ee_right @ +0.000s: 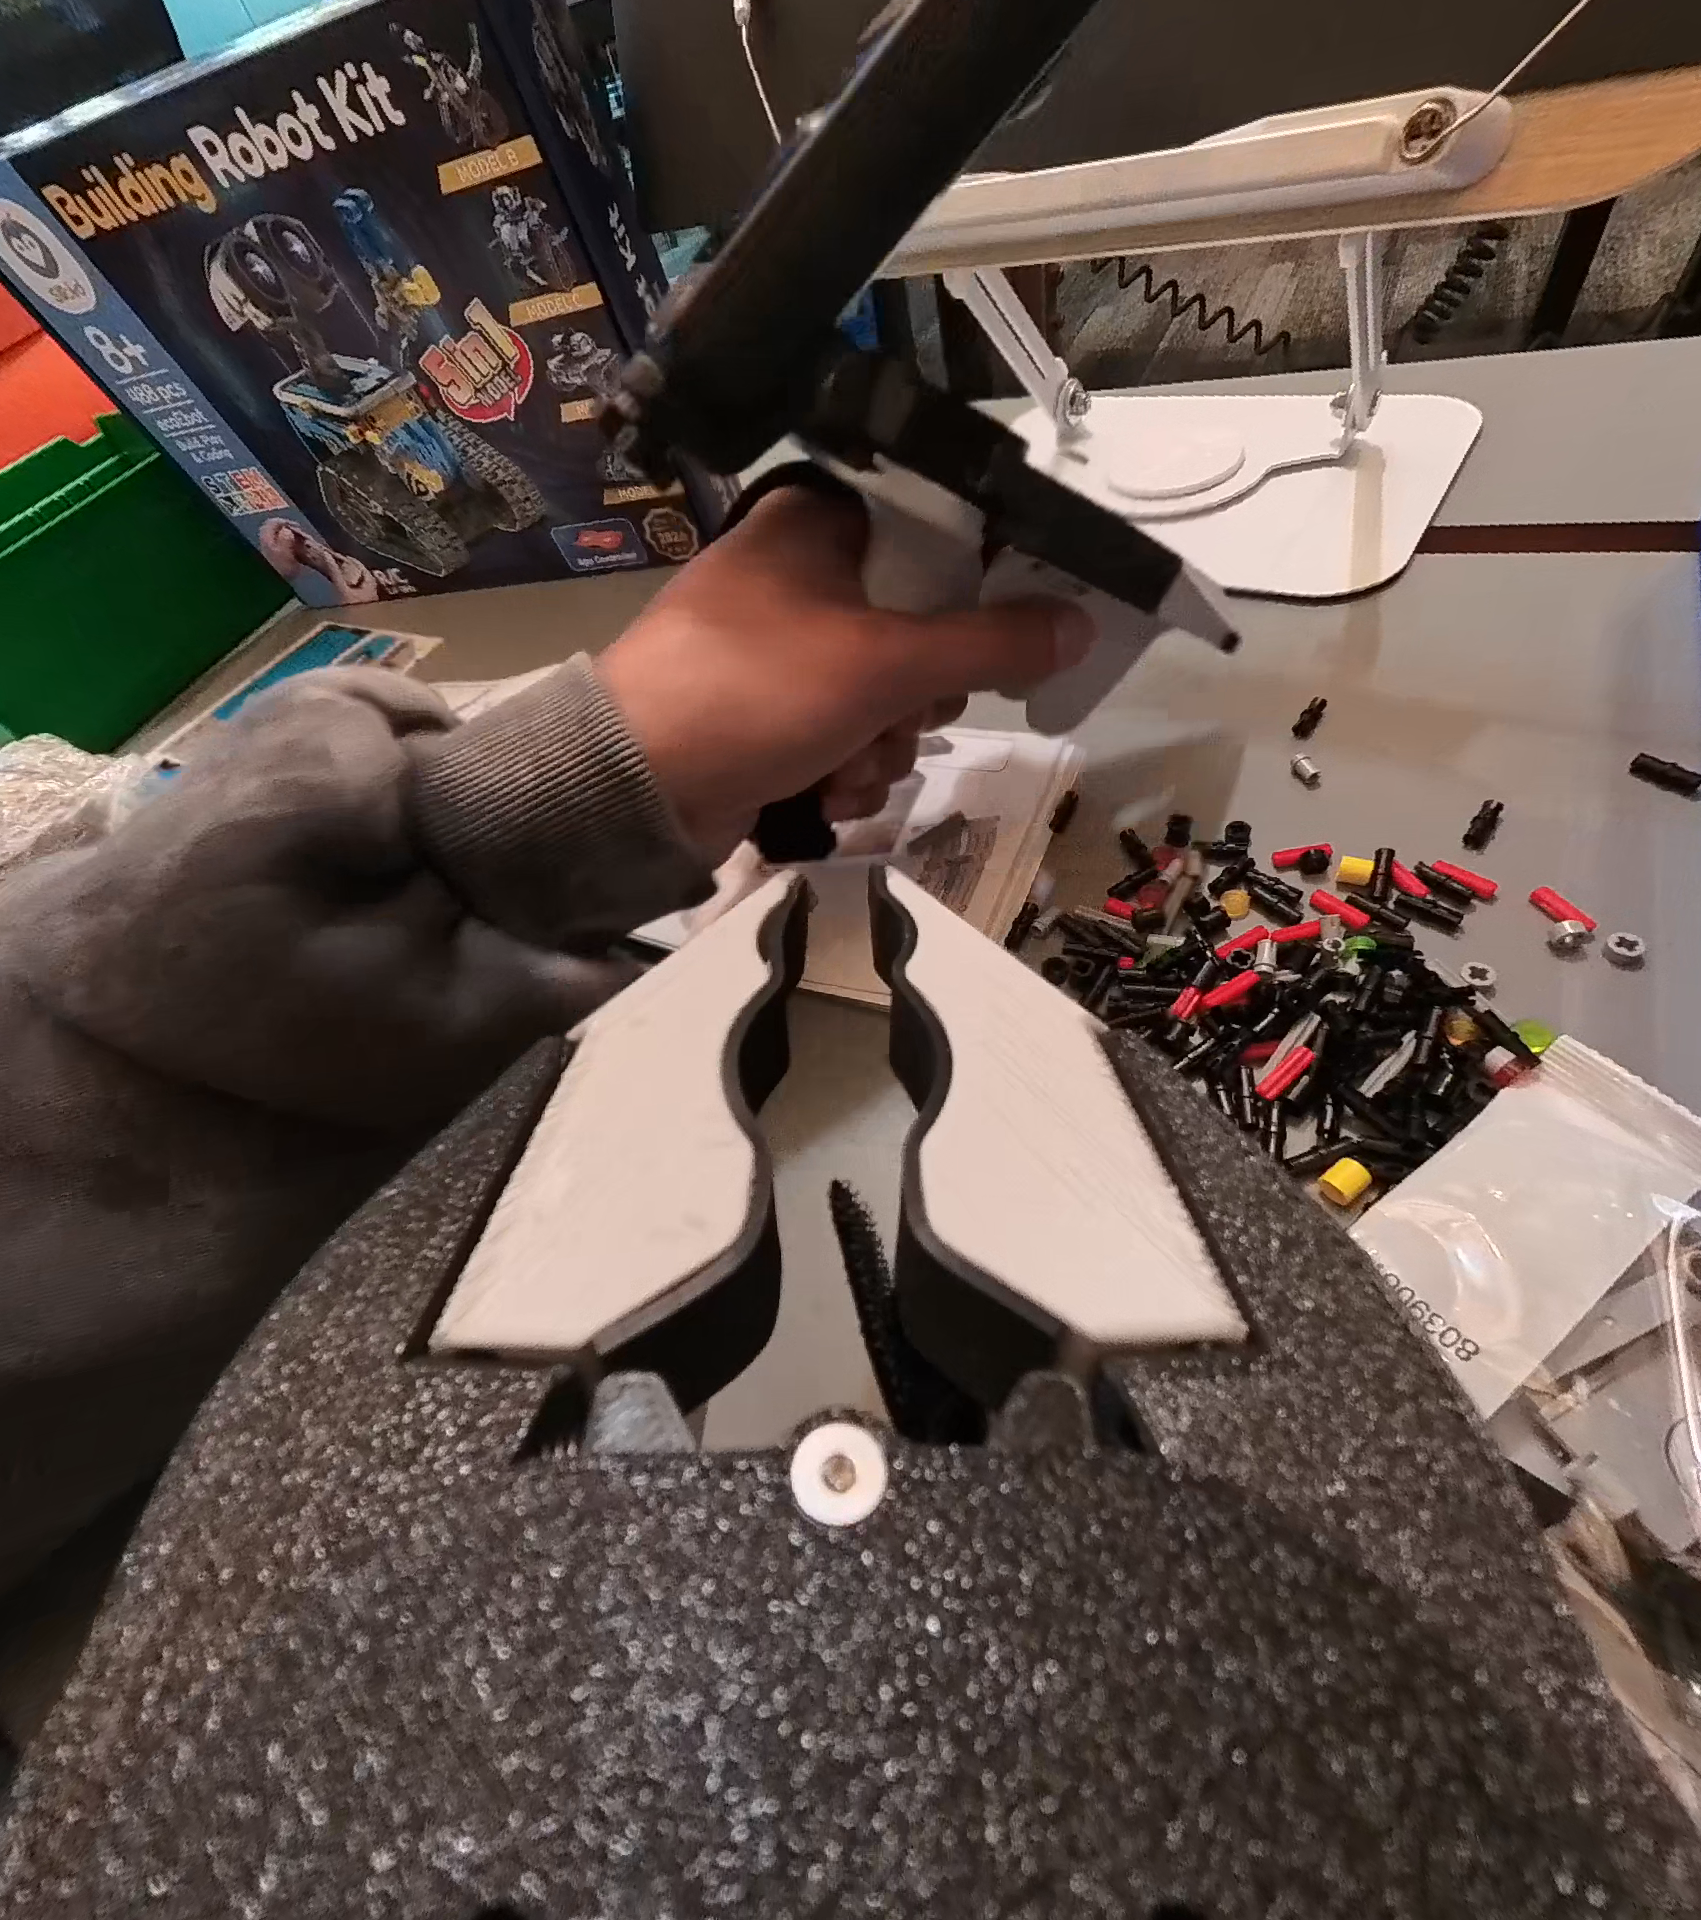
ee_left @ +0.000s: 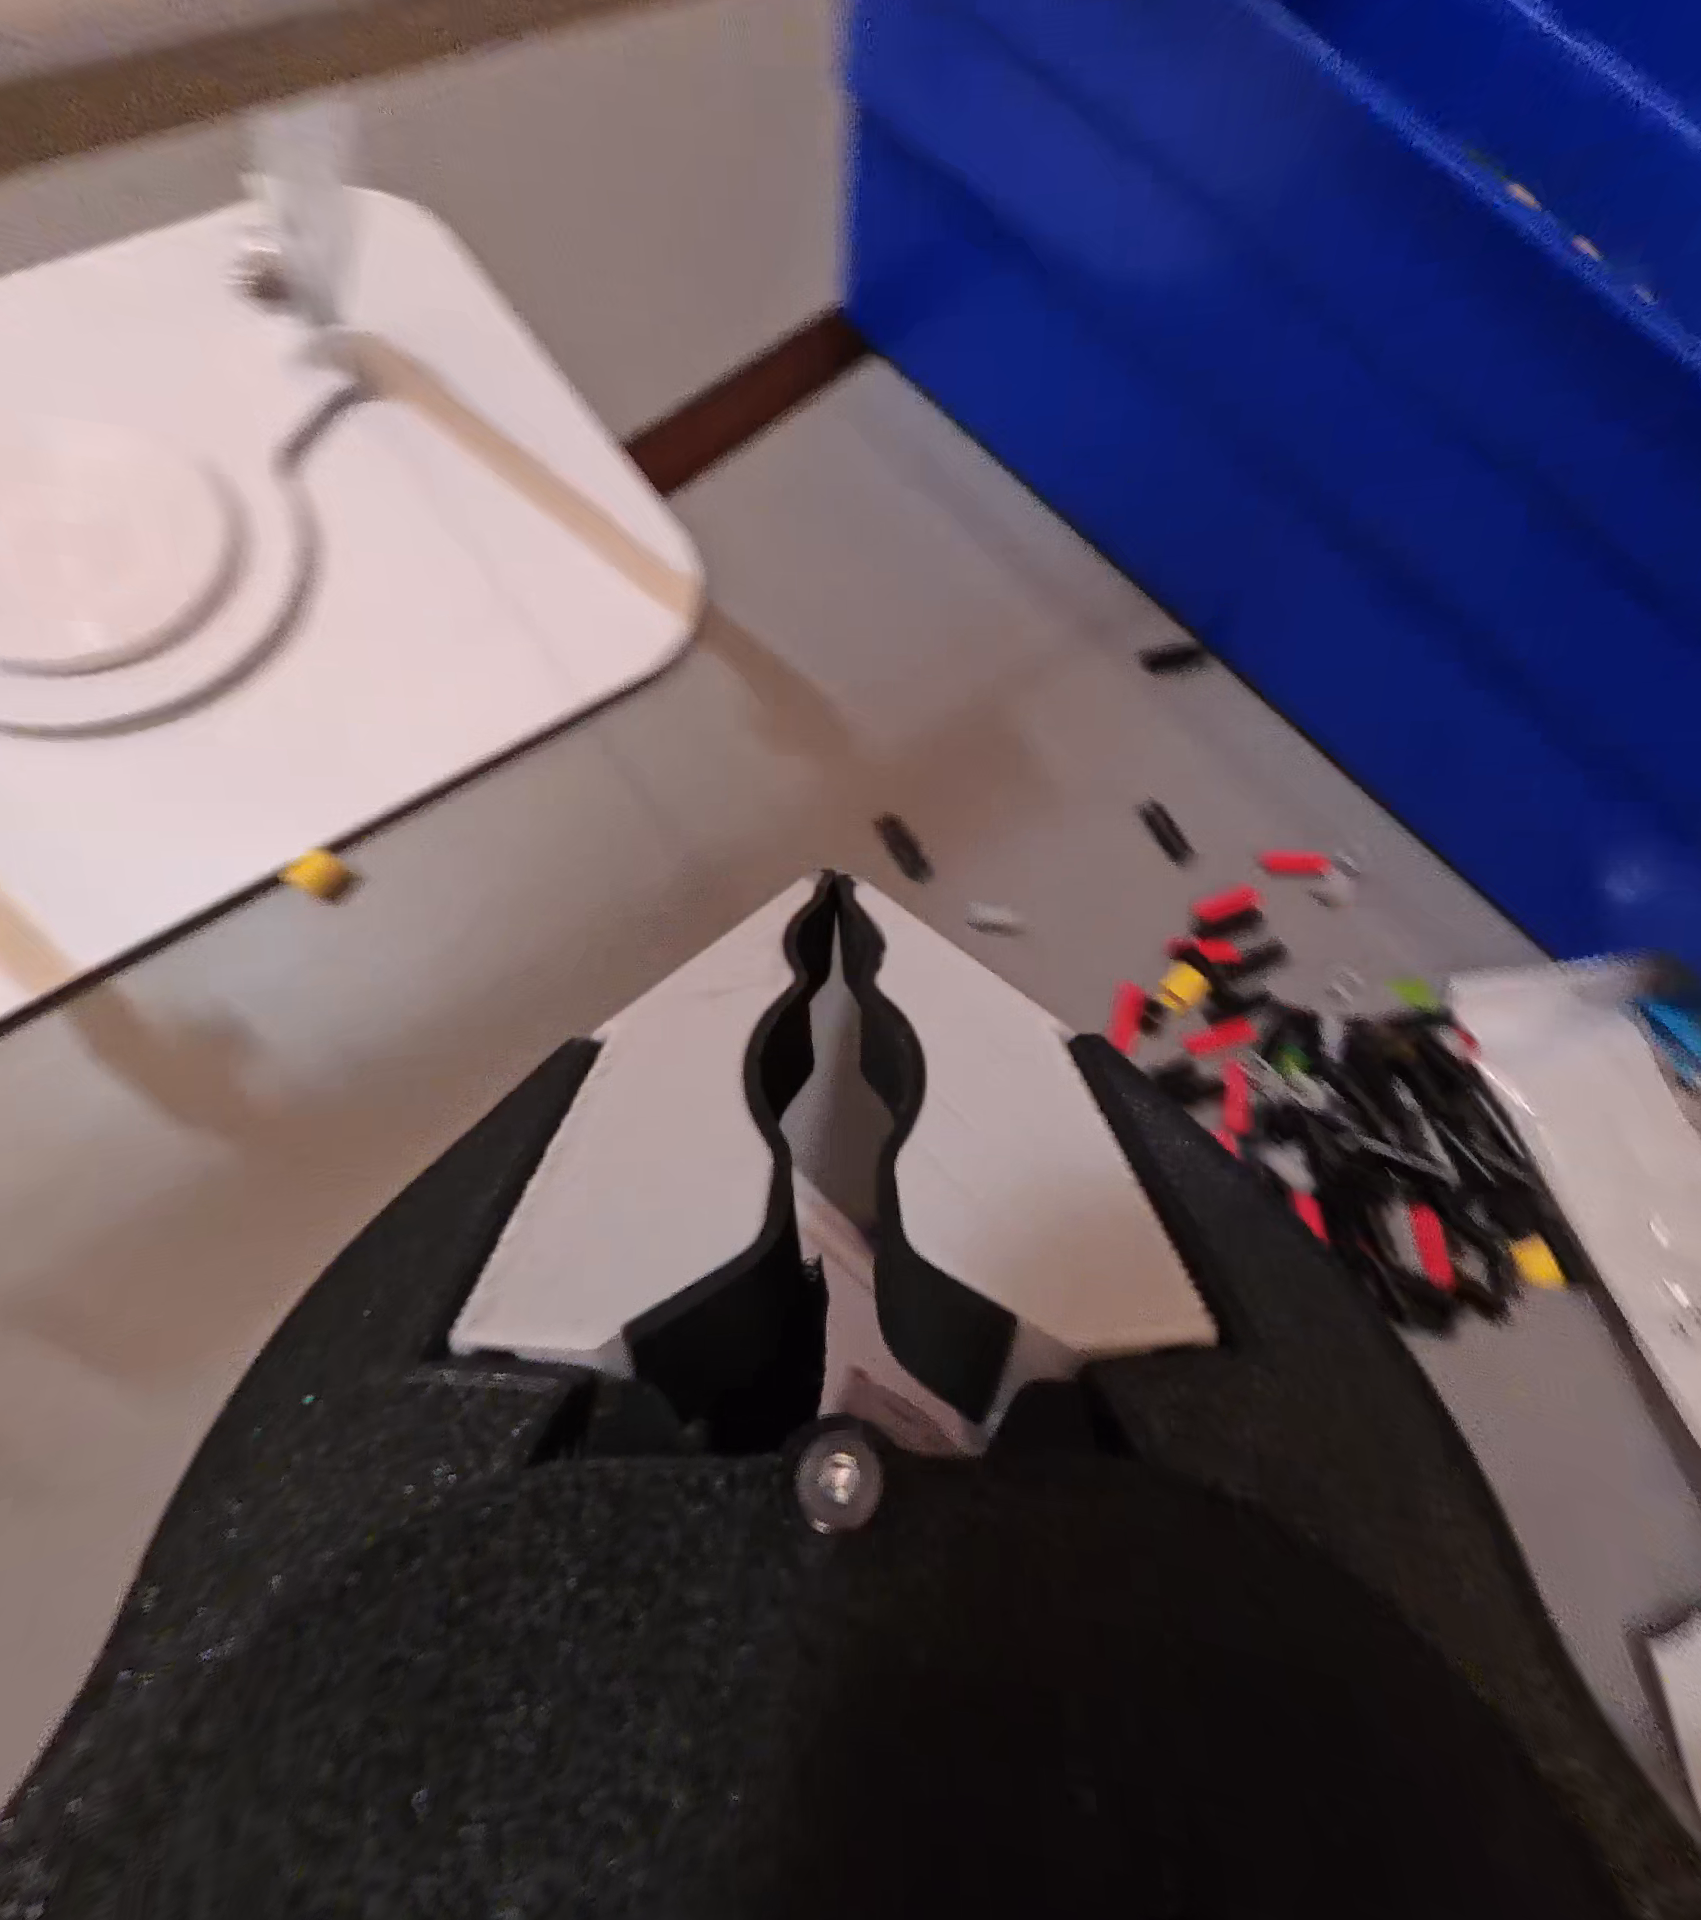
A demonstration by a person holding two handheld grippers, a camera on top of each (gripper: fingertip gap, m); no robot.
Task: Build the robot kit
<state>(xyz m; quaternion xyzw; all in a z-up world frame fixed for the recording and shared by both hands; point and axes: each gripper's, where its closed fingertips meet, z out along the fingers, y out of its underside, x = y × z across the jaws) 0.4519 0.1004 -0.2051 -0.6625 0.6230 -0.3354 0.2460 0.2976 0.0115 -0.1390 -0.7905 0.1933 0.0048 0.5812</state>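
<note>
My left gripper is shut, its pads meeting at the tips with nothing visible between them. It hovers over the grey table, just left of a pile of small black, red and yellow pins. A loose black pin lies just beyond its tips. In the right wrist view a hand in a grey sleeve holds the left gripper above the table. My right gripper is slightly open and empty, above a booklet, left of the pin pile.
A blue bin stands at the right. A white stand base is at the far left, with a yellow piece at its edge. A printed kit box, green crates and plastic bags surround the area. The gap from one gripper's tips to the other's is roughly 20 cm. My right tips are about 20 cm from the loose black pin, my left tips only 4 cm. It is also in sight in the right wrist view.
</note>
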